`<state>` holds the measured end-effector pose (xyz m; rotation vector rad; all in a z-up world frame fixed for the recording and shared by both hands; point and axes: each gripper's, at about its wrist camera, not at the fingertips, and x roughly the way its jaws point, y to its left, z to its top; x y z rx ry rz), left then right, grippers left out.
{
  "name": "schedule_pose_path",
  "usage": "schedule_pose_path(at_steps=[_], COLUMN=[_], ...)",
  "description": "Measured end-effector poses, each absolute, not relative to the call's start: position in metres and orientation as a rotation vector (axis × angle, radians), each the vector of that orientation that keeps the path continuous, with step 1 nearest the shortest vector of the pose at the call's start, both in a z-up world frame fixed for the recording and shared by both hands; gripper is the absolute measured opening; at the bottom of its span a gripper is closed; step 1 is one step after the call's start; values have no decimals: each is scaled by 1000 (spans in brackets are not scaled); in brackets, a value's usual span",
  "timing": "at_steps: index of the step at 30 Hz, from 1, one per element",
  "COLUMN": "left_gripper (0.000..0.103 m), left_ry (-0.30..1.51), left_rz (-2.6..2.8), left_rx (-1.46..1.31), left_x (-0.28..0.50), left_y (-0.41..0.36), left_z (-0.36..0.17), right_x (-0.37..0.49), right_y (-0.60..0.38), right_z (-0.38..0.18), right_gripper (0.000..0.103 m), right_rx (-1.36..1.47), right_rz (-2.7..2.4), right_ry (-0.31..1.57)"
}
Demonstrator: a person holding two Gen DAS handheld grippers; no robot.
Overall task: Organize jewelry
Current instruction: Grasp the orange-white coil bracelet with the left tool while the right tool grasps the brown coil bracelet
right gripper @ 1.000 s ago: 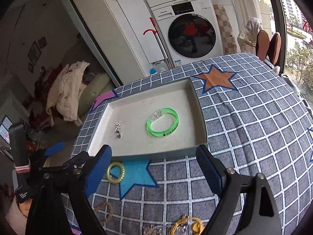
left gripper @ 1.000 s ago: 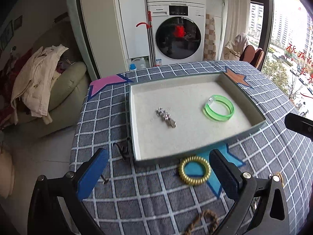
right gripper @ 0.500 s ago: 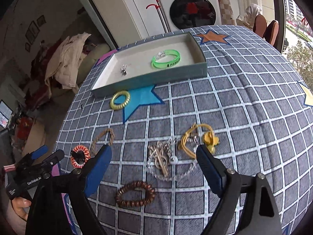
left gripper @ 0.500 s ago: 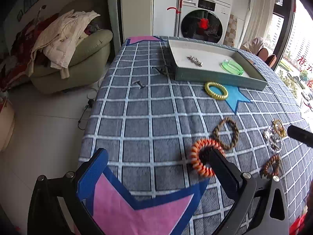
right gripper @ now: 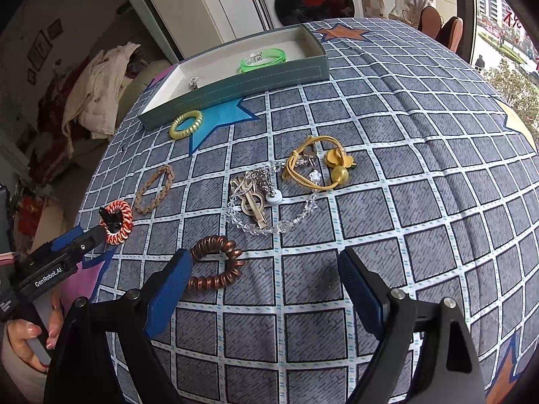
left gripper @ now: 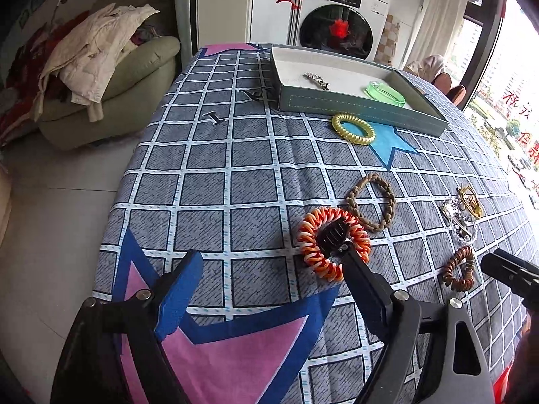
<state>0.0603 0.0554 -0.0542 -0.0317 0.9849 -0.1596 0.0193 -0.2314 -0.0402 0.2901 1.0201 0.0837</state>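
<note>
A grey tray point(left gripper: 353, 105) point(right gripper: 235, 82) at the far side holds a green bangle point(left gripper: 385, 92) point(right gripper: 263, 60) and a silver piece point(left gripper: 316, 80). Loose on the checked cloth lie a yellow coil ring point(left gripper: 353, 128) point(right gripper: 186, 124), a braided tan ring point(left gripper: 370, 202) point(right gripper: 155, 188), an orange coil ring with a black clip point(left gripper: 333, 239) point(right gripper: 116, 220), a copper coil ring point(left gripper: 460, 268) point(right gripper: 215, 267), and a tangle of clear beads, metal pieces and yellow cord point(right gripper: 286, 181). My left gripper point(left gripper: 273, 286) is open, its right finger at the orange ring. My right gripper point(right gripper: 266, 279) is open, its left finger beside the copper ring.
The table's left edge drops to a tiled floor point(left gripper: 50, 235). A sofa with heaped clothes point(left gripper: 94, 60) stands to the left. A washing machine point(left gripper: 337, 30) stands behind the table. Small dark clips point(left gripper: 215, 118) lie left of the tray.
Both grippers have pulled back from the tray toward the near side of the table and lowered. The loose pieces now fill the views; both stay open.
</note>
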Motion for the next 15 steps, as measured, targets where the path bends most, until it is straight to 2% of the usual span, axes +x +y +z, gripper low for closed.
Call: schedule_pose_path(at_steps=[3, 5, 9, 11, 13, 15], left_gripper=[94, 94, 92, 80, 74, 51], left_ry=[981, 986, 987, 989, 993, 986], left_rz=[-170, -180, -186, -203, -219, -242], left_rx=[-21, -21, -14, -21, -44, -56], left_x=[61, 63, 64, 64, 66, 66], left_y=[52, 49, 44, 42, 42, 42], left_z=[-54, -54, -56, -57, -58, -58], right_x=[20, 22, 25, 26, 26, 25], right_y=[-228, -223, -209, -201, -194, -189], right_z=[-41, -41, -42, -42, -42, -43], right_gripper=[88, 83, 68, 60, 51, 46], right_rx=[272, 249, 200, 153, 114, 87], right_rz=[88, 92, 112, 109, 107, 109], right_ry=[1021, 1023, 1032, 1029, 1028, 1025])
